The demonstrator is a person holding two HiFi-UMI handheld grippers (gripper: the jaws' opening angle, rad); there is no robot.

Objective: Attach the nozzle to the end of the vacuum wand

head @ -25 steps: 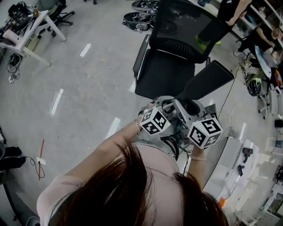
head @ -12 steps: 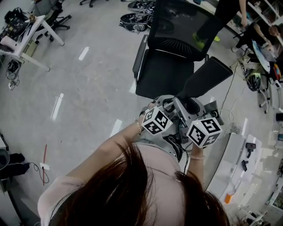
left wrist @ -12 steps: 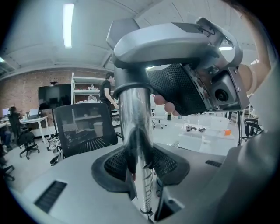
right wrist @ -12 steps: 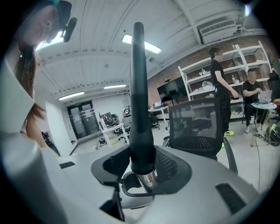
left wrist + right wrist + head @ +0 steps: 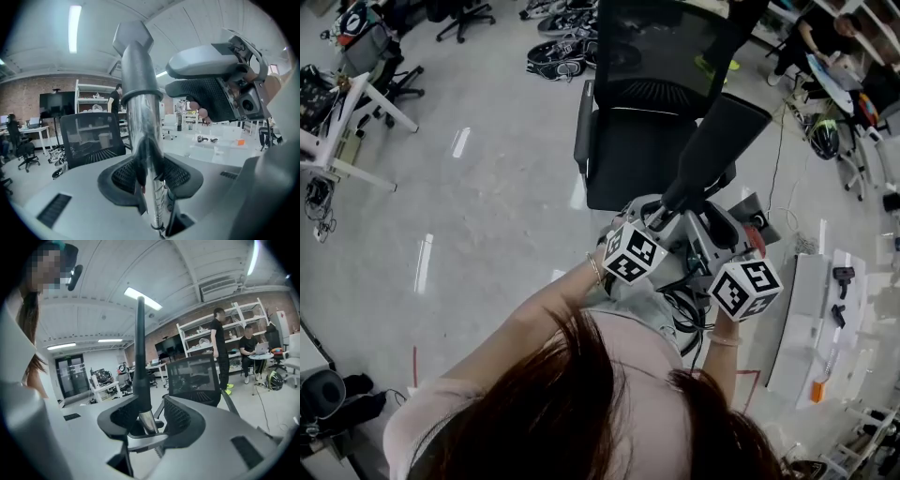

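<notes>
The left tongs (image 5: 150, 180) are clamped on the shiny metal vacuum wand (image 5: 149, 140), both meshed pads pressed to its sides. The tube rises upright between them to a grey collar (image 5: 140, 93). The right tongs (image 5: 145, 420) are closed on the foot of the dark nozzle (image 5: 712, 141), at the point where it meets the bright metal of the wand. The nearer pad lies flat against it, and a sliver of background shows beside the other pad. Seen from the right gripper view, the nozzle is thin and edge-on, standing up past the jaws toward the ceiling.

In the head view both tongs sit close together in front of the person's chest, marker cubes (image 5: 633, 253) uppermost. The right set grips higher along the tube than the left. Nothing carries the wand or nozzle. They are held in the air above the grey floor (image 5: 487, 187), and the nozzle's broad flat end slants up and away over the seat of a black office chair (image 5: 637, 159).

Farther back, by the shelving, one person stands (image 5: 219, 348) and another sits (image 5: 248, 350).
</notes>
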